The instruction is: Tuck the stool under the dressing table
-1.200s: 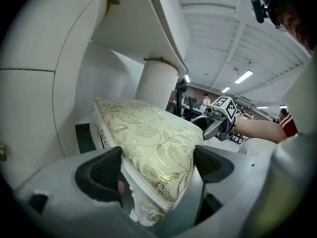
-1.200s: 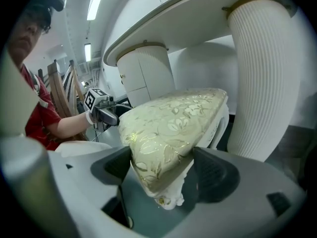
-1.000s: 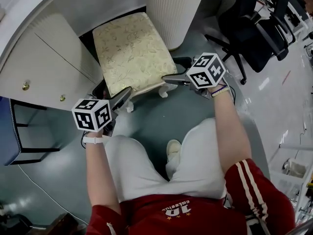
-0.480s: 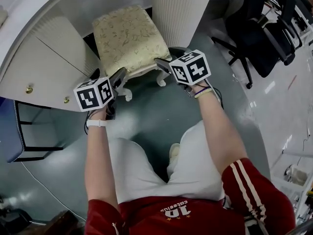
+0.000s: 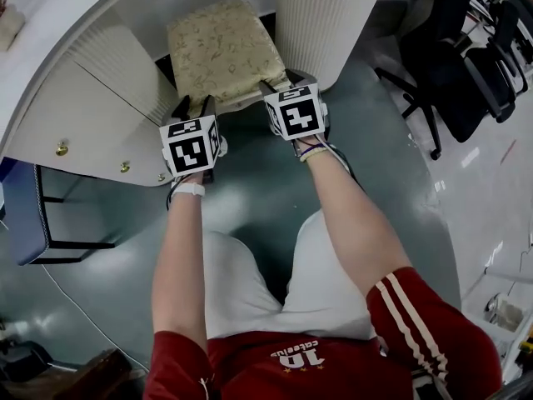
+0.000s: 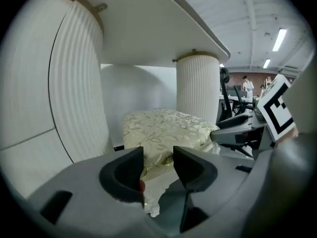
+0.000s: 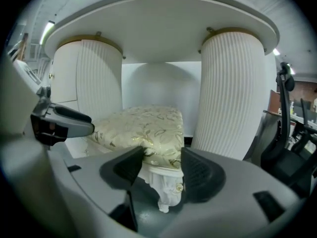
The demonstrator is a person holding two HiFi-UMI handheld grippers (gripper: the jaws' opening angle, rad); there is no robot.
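Pushing is in hand: the stool (image 5: 223, 48), partly under the dressing table (image 5: 75, 23) (between pedestals), is clamped at its front corners by the left hand-held gripper (image 6: 158, 158) and right hand-held gripper (image 7: 162, 163), jaws just closing; a straight inward shove is needed.

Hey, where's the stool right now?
In the head view, top centre: the stool sits partly inside the dressing table's knee gap, between the left pedestal and the right pedestal.
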